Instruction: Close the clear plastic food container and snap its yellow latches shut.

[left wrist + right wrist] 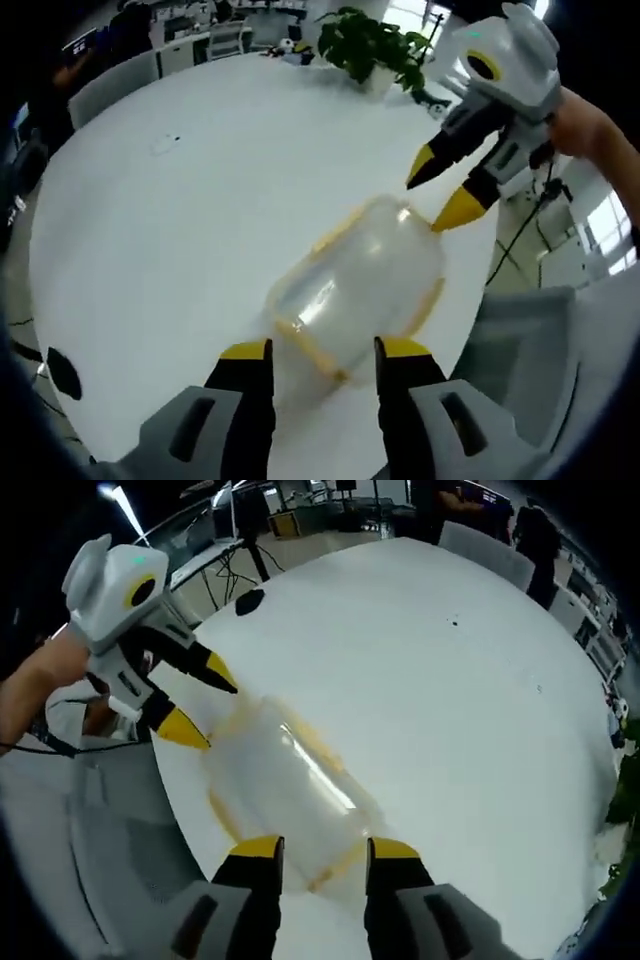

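Observation:
A clear plastic food container (pixel 355 285) with yellow rim and latches lies on the white round table (pixel 200 230), close to its edge. My left gripper (pixel 322 350) is open, its yellow-tipped jaws standing either side of the container's near end. The right gripper (pixel 438 192) hangs open at the far end, one tip touching or nearly touching the lid edge. In the right gripper view the container (pixel 290 775) stretches away from my open right gripper (pixel 324 848), and the left gripper (pixel 203 705) stands open at its other end. Whether the latches are snapped is unclear.
A grey chair (pixel 540 340) (pixel 90 810) stands just beyond the table edge beside the container. A potted plant (pixel 370 45) sits at the table's far side. A small black object (pixel 250 600) lies by the rim. A person's hand (pixel 590 125) holds the right gripper.

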{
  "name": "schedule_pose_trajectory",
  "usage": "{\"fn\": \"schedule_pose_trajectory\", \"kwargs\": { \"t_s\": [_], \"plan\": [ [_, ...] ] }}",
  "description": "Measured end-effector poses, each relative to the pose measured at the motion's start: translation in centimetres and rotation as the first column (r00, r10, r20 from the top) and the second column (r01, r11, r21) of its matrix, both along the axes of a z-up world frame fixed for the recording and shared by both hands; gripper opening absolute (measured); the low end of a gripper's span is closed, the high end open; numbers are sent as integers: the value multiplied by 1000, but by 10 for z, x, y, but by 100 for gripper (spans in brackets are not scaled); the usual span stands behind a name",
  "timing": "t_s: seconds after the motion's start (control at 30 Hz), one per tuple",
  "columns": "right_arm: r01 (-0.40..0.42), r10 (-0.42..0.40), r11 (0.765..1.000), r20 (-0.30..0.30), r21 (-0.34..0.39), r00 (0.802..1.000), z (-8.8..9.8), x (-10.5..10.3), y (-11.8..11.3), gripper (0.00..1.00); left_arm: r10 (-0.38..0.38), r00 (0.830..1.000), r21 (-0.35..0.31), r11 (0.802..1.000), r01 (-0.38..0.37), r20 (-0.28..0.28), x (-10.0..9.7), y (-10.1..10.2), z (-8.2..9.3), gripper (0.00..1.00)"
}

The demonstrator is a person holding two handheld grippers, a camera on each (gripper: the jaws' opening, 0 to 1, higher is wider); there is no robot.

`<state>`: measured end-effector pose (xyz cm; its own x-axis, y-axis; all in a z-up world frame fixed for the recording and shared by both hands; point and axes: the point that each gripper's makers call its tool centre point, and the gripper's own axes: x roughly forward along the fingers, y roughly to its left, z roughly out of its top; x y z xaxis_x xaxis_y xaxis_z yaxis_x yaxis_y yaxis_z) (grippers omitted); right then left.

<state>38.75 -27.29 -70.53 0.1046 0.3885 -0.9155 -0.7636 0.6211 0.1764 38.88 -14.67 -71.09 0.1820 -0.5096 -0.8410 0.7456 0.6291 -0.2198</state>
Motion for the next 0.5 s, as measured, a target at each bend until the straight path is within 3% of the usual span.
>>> {"fn": "schedule_pose_trajectory", "kwargs": {
  "t_s": [0.13, 0.33, 0.5],
  "plan": [
    [-75, 75, 997, 11, -10, 997, 1, -1, 4, 28, -138, 990, 26, 990, 137, 43, -3, -6, 4, 36],
    [-165, 165, 986, 20, 0, 986, -2, -5, 13, 27, -195, 980, 44, 980, 194, 38, -2, -7, 4, 35],
    [-231, 231, 973, 17, -2, 973, -5, -10, 19, 26, -275, 961, 80, 959, 272, 37, -4, -7, 2, 35]
  ]
}}
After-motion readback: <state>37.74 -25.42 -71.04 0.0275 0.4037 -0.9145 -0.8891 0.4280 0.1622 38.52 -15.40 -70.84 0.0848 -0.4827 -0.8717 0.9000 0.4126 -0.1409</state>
